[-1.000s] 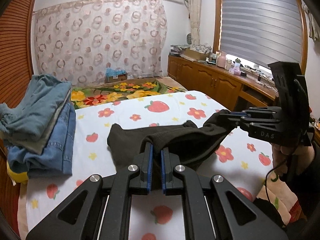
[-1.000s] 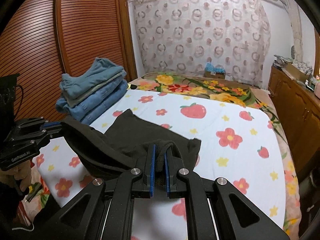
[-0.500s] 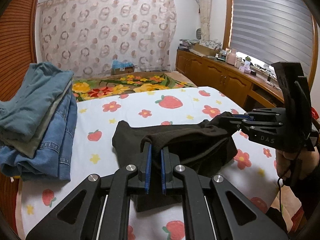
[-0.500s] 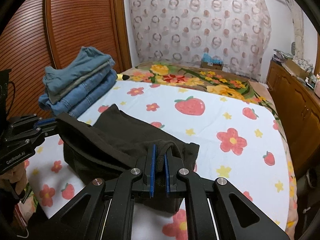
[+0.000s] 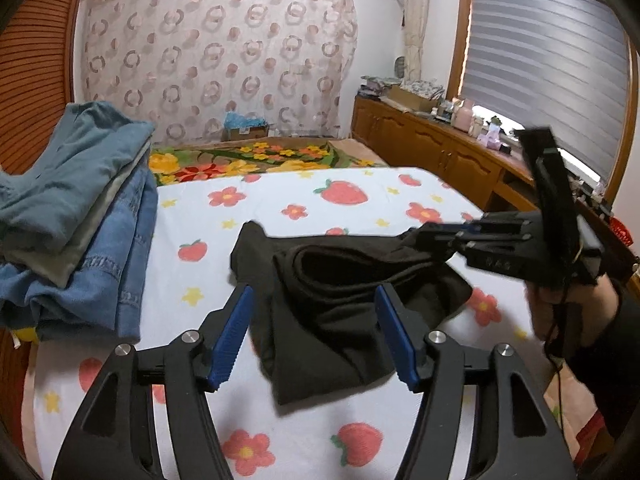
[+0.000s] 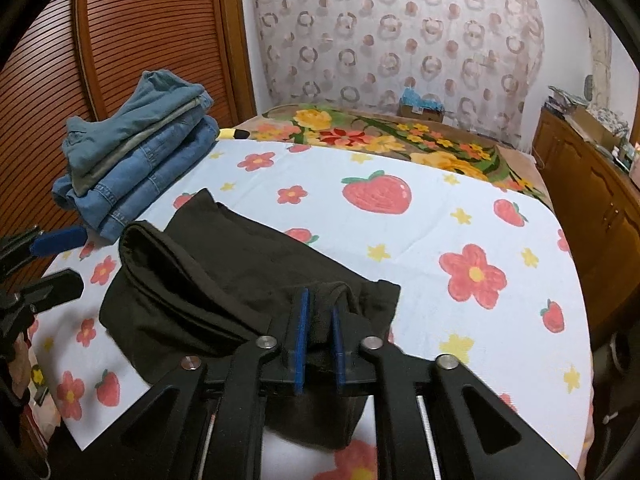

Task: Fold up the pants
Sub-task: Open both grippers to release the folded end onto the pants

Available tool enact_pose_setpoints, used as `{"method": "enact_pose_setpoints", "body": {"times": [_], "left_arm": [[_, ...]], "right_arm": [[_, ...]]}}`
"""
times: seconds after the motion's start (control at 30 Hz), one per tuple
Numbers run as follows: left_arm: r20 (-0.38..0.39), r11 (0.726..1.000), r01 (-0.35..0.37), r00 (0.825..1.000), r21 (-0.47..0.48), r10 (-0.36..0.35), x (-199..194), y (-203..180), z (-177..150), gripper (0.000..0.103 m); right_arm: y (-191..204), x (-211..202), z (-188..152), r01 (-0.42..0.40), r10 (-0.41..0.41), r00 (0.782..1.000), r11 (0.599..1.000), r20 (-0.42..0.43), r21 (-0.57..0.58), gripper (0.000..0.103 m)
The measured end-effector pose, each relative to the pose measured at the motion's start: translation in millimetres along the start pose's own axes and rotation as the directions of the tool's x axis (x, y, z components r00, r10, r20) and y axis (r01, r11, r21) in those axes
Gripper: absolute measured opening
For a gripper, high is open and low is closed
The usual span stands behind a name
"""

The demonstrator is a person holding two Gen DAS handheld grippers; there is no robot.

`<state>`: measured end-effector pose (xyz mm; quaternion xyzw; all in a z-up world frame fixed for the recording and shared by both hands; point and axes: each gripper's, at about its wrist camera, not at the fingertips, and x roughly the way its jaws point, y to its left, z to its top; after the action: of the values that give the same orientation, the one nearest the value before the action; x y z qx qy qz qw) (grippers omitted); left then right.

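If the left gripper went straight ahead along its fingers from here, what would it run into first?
Most likely the dark brown folded pants on the strawberry-print bedsheet. The open left gripper points at them, fabric lying just past its blue pads; depth is unclear.

Landmark: dark pants [image 5: 340,304], bunched on the bed sheet [image 6: 420,232].

- Far side of pants: open sheet, flat, running back to the floral blanket [image 6: 384,140]. Widest free passage.
- Left of pants: stack of folded jeans [image 5: 80,216], tall, well above sheet level; only a narrow strip of bare sheet separates it from the pants.
- Right of pants: bare sheet to the bed edge, then the wooden cabinet [image 6: 592,184] blocks.
- Near side: bare sheet in front of the pants.
- Left gripper [image 5: 316,332] fingers spread around the near left part of the pants.
- Right gripper [image 6: 319,334] occupies the pants' right end.
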<state>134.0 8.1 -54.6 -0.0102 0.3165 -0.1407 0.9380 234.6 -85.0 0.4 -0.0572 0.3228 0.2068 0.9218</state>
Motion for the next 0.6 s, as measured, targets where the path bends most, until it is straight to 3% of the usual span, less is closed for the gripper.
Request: {"method": "enact_pose_setpoints", "body": {"times": [0.1,0.33,0.6], "left_arm": [[-0.021,1.000,0.002,1.000,-0.012,-0.002,4.3,2.8,-7.3,0.064],[-0.097,1.000,-0.029,0.995,-0.007,0.028,21.6,7.0,-22.1,0.064],[-0.155,0.999,-0.044,0.987,-0.009,0.042,35.0,9.3,-32.5,0.064]], "right_arm": [[-3.3,-2.7,-1.0,0.024,-0.024,1.000,1.000,0.006,0.011,0.039],[-11.1,-16.9,-16.4,0.025,-0.025,1.000,1.000,-0.007,0.014,0.041],[-6.3,-8.0,-43.1,0.007,-0.008,0.996,1.000,-0.091,-0.012,0.041]]}}
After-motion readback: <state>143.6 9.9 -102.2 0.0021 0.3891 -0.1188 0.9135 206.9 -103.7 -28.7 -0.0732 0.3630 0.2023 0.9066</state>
